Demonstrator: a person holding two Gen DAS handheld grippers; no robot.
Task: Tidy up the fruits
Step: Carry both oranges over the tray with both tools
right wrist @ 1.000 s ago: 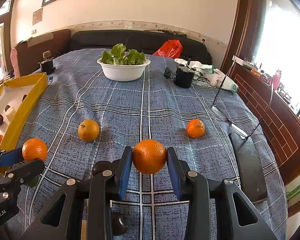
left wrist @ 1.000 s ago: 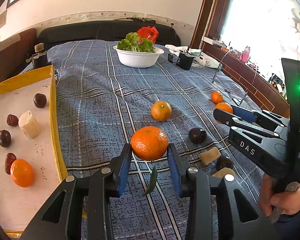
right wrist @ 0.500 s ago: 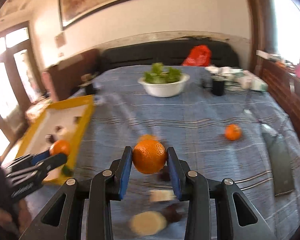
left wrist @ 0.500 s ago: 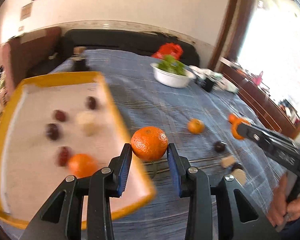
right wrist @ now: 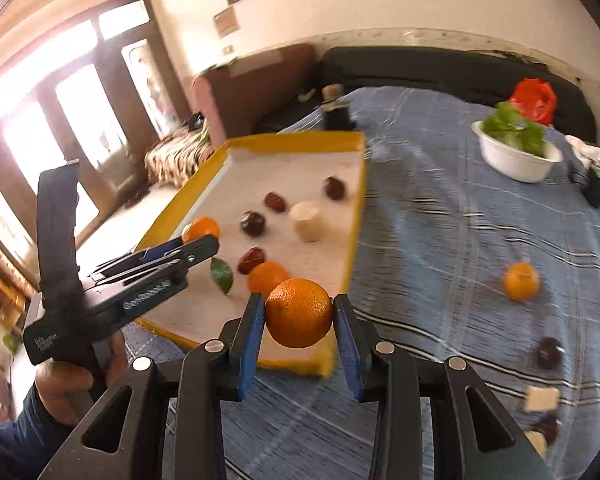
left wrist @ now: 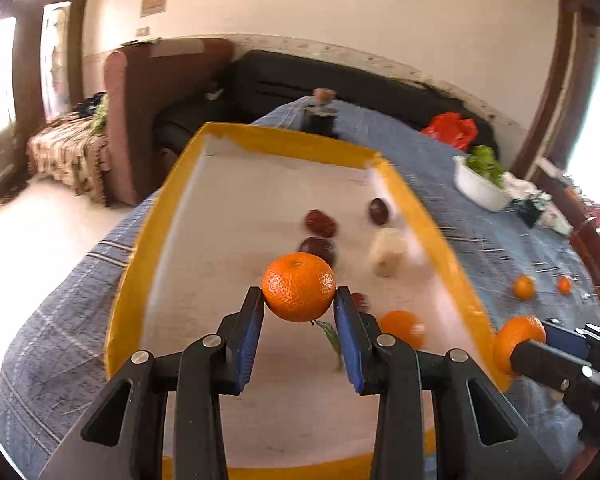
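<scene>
Left gripper point(left wrist: 299, 312) pinching round orange tangerine with green leaf point(left wrist: 298, 286) above yellow-rimmed white tray point(left wrist: 432, 226). Right gripper point(right wrist: 299, 318) pinching second round orange tangerine point(right wrist: 299, 312) over tray's near corner, above blue plaid cloth point(right wrist: 440, 216).

Tray point(left wrist: 140, 264) left half bare; right half crowded: dates point(left wrist: 320, 222), plums point(left wrist: 379, 211), pale chunk point(left wrist: 388, 250), orange point(left wrist: 403, 327). Yellow rim surrounds it. Bedspread point(right wrist: 440, 216) beside tray open

- The left wrist view looks down along its fingers point(left wrist: 252, 320), close above the yellow tray point(left wrist: 140, 240).
- The right wrist view faces past its fingers point(right wrist: 252, 320) toward the same tray point(right wrist: 356, 200); both share it.
</scene>
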